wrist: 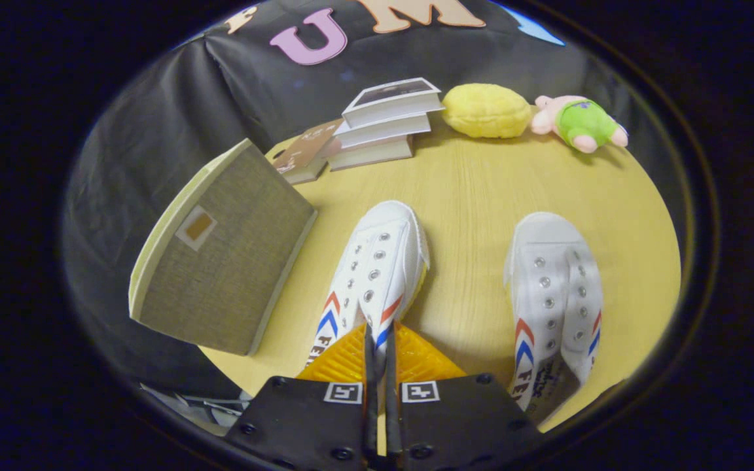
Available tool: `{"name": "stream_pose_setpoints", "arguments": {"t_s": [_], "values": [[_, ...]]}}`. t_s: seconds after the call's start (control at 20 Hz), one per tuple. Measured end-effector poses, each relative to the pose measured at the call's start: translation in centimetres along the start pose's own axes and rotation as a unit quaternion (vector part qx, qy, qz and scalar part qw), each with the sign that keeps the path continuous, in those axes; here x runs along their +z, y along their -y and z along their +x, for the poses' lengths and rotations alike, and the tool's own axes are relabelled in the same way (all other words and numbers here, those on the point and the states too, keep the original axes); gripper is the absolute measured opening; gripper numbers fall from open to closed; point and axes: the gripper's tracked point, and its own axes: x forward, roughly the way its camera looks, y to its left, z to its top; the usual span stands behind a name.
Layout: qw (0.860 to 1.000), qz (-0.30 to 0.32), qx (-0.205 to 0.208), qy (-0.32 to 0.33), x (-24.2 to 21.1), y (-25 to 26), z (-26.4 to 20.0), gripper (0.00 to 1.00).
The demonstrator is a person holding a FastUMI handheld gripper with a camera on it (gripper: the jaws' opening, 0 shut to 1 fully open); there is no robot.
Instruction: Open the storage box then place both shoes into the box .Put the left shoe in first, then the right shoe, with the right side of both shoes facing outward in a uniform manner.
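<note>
Woven fabric storage box (223, 255) stands at the wood-grain bench's (482, 190) left edge beside two white canvas shoes; the tool (380, 347), nearly closed, pinches the left shoe (377, 268) at its opening.

The white canvas shoe between the gripper's fingers (377, 261) bears dark letters "FE" below red and blue chevrons; the second white canvas shoe (554, 288) shows "FE" likewise, with an unreadable stamp on its insole
</note>
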Motion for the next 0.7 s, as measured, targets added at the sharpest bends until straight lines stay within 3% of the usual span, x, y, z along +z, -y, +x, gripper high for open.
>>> {"name": "stream_pose_setpoints", "arguments": {"t_s": [0.4,0.7], "values": [[0.997,0.069,-0.016,0.036,3.1,-2.4,-2.5,0.03],[0.992,0.089,0.033,0.089,8.7,-9.0,-6.6,0.03]]}}
